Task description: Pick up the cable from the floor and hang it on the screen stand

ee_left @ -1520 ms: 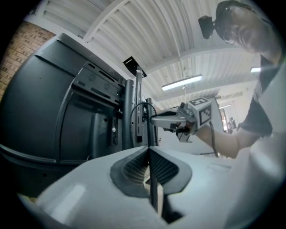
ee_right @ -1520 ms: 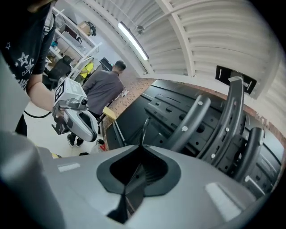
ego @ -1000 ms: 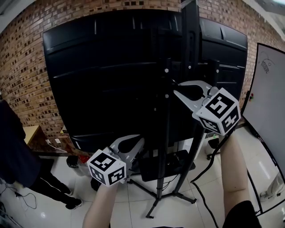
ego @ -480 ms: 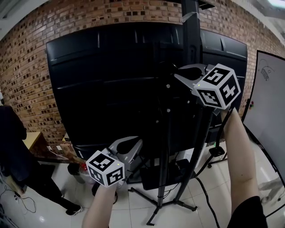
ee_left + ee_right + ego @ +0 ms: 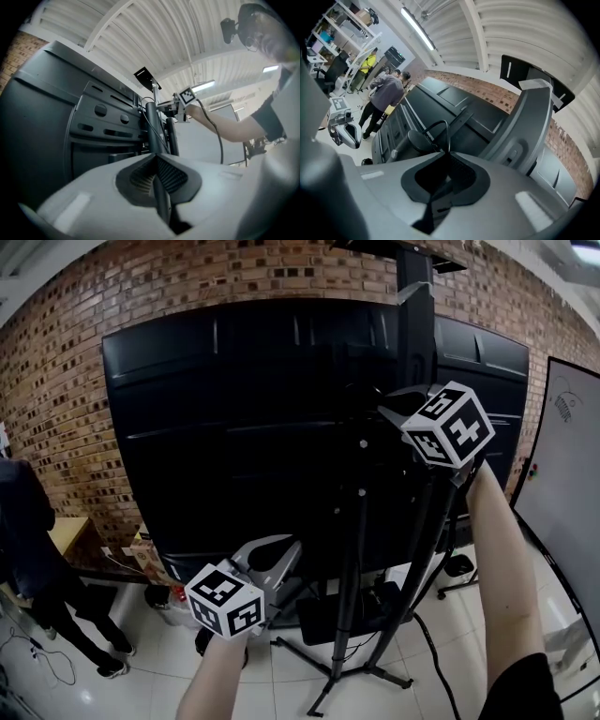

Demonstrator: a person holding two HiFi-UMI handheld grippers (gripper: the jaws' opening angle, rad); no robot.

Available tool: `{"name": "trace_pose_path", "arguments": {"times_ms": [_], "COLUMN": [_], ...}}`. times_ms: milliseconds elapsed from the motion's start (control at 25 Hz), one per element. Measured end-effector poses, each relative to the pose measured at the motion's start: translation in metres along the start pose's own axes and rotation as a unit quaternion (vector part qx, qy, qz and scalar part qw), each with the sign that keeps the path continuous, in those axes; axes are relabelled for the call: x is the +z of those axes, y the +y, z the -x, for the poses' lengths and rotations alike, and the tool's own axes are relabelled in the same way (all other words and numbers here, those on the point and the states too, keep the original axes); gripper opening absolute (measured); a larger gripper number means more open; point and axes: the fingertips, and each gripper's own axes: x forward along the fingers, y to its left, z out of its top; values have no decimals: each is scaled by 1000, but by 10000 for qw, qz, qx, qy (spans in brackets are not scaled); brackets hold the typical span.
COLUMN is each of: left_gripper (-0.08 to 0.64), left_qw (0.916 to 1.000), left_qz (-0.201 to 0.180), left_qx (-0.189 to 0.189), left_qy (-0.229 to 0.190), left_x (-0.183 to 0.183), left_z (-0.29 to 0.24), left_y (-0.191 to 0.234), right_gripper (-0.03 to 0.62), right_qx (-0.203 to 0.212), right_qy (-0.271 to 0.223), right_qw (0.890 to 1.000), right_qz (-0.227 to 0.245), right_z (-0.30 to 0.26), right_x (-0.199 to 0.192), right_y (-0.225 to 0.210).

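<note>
Room: a brick wall (image 5: 56,381) is filling the background behind a big black screen (image 5: 234,427), and a white tiled floor (image 5: 169,676) is showing below it.
Stand: a thin pole (image 5: 356,549) is rising in front of the screen, and its legs (image 5: 323,681) are spreading across the floor. A wider column (image 5: 417,334) is running up past the screen's top edge.
Left gripper: the left gripper (image 5: 286,554) is hanging low, just under the screen's bottom edge and just left of the pole. In the left gripper view its jaws are pressing together on the cable (image 5: 161,196).
Right gripper: the right gripper (image 5: 384,409) is being held high, close against the column. In the right gripper view its jaws are pinching the cable too, and a small loop is arching out beyond the tips.
Cable: the gripped stretch is being held off the floor. From the left jaws it is climbing alongside the pole, and its further path is getting lost against the black screen.
Edges: the whiteboard (image 5: 567,502) edge is standing near the right forearm. The stand's legs are reaching out below both grippers.
Open room: bare floor is lying between the legs and a person (image 5: 28,549) standing at the far left, well apart from both grippers.
</note>
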Motion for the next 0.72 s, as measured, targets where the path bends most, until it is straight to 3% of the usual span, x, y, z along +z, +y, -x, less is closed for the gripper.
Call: {"name": "trace_pose_path", "arguments": {"times_ms": [480,720], "left_gripper": [2,2], "left_qw": [9999,9997], "left_qz": [116,166], "left_qx": [-77,-172], "left_qy": [74,112], "left_x": [-2,-6], "left_z": [-7,-14], "left_y": [6,2], "right_gripper": [25,25], "right_qx": [-328,-788], "right_qy": [794,1010], "right_qw": [9959,9913], "right_qz": [294,288], "right_z": [1,3], "right_x": [-42,-47], "right_y": [16,28]}}
